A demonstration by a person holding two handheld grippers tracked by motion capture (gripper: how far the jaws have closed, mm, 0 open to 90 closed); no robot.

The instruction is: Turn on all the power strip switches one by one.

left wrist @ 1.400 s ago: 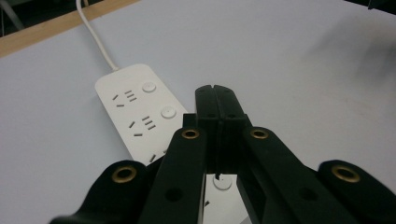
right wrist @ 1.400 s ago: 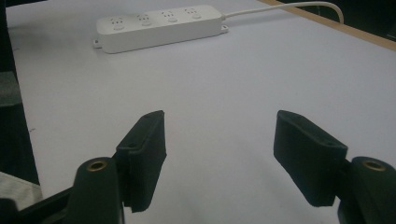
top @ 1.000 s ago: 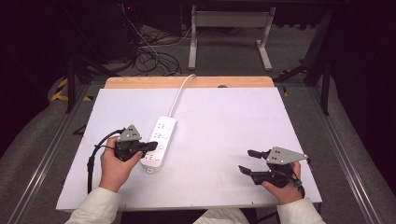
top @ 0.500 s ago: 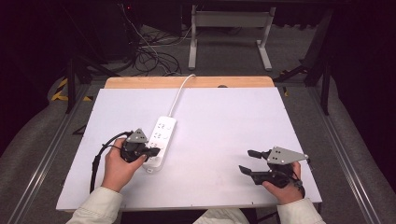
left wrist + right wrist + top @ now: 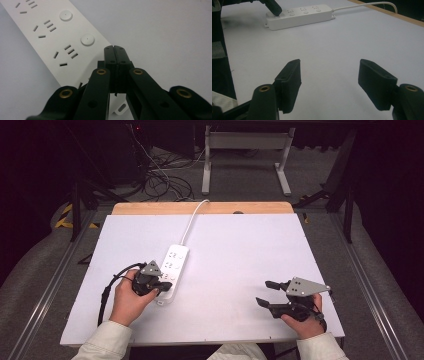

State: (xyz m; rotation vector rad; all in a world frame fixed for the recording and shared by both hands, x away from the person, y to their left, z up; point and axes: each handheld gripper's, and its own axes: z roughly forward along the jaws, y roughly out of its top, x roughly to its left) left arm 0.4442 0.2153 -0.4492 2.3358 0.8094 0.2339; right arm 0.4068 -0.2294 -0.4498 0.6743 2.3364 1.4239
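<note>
A white power strip (image 5: 173, 266) lies left of the middle of the white tabletop (image 5: 240, 245), and its cable (image 5: 192, 220) runs off the far edge. My left gripper (image 5: 161, 288) is tilted down over the strip's near end with its jaws pressed together and nothing between them. In the left gripper view the shut tips (image 5: 115, 48) sit over the strip (image 5: 45, 37), just past a round button (image 5: 87, 39). My right gripper (image 5: 266, 292) rests at the near right with its jaws wide apart and empty. The right gripper view looks across the table between its open jaws (image 5: 329, 77) to the strip (image 5: 299, 15), where the left gripper's tip (image 5: 273, 8) meets it.
A wooden strip (image 5: 150, 208) borders the table's far edge. Beyond it, on the floor, are tangled cables (image 5: 165, 175) and a metal stand (image 5: 245, 155). The left gripper's black cable (image 5: 107, 290) loops on the table beside the left hand.
The left gripper has slid right and toward me along the power strip, tipping down onto its near end. The right gripper has stayed still.
</note>
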